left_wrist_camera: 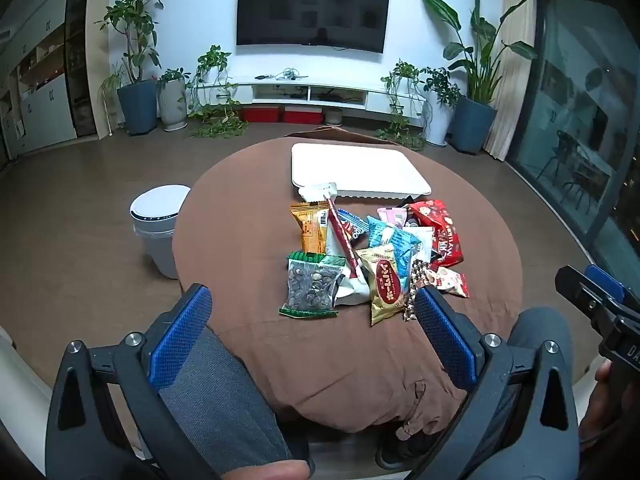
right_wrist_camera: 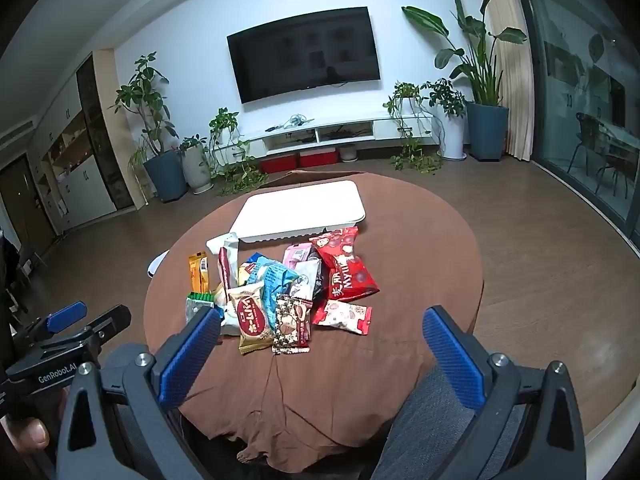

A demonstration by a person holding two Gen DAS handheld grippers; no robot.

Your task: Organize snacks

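Hovering both tongs, left gripper (left_wrist_camera: 314, 326) and right gripper (right_wrist_camera: 322, 354), jaws wide and empty at the tabletop's (left_wrist_camera: 240, 248) near edge, since snacks (left_wrist_camera: 372, 252) pile mid-table before the far-edge white tray (left_wrist_camera: 360, 164).

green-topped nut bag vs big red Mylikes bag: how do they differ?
The green-topped nut bag has a clear window showing its contents; the red Mylikes bag is opaque. The nut bag lies at the pile's near left edge, the red bag at the far right. Both lie flat on the brown tablecloth.
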